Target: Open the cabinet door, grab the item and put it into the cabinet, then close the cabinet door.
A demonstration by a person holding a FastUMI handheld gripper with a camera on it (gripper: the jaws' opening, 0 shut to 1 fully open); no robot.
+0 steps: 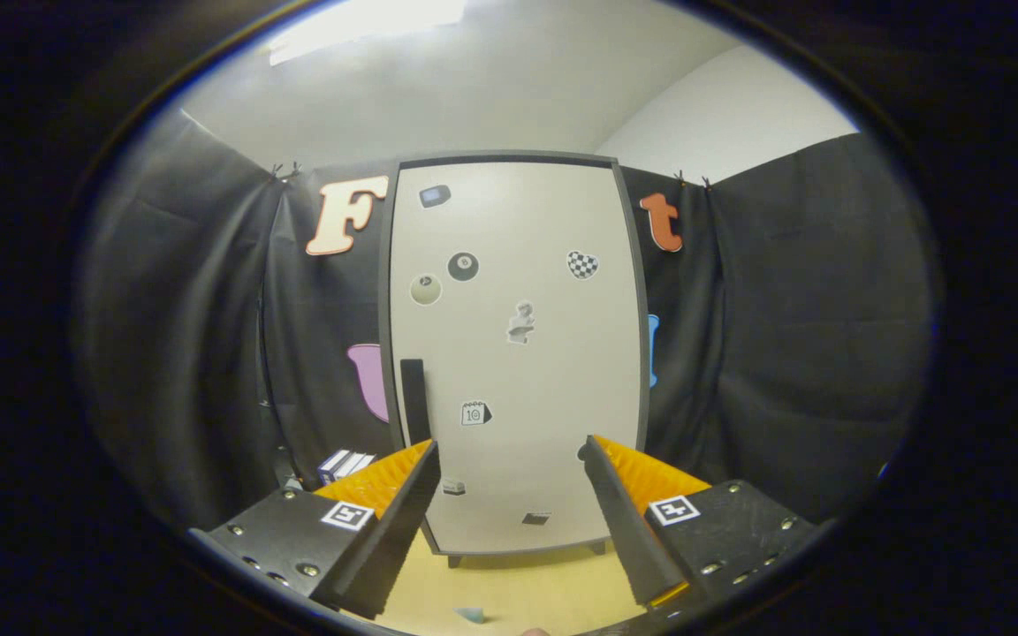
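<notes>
A tall cabinet (518,353) with a pale door and dark frame stands straight ahead on small feet, its door shut. A dark vertical handle (414,399) runs along the door's left side, just above my left fingertip. Several stickers dot the door. My gripper (509,464) is open, nothing between its fingers, which frame the lower part of the door from some distance. A small box with blue and white stripes (344,465) lies to the left of the cabinet, just beyond my left finger and partly hidden by it.
Black cloth walls close in on both sides and behind the cabinet. The light wooden surface (518,587) runs from the cabinet's feet toward me. A small pale blue bit (472,614) lies on it below the fingers.
</notes>
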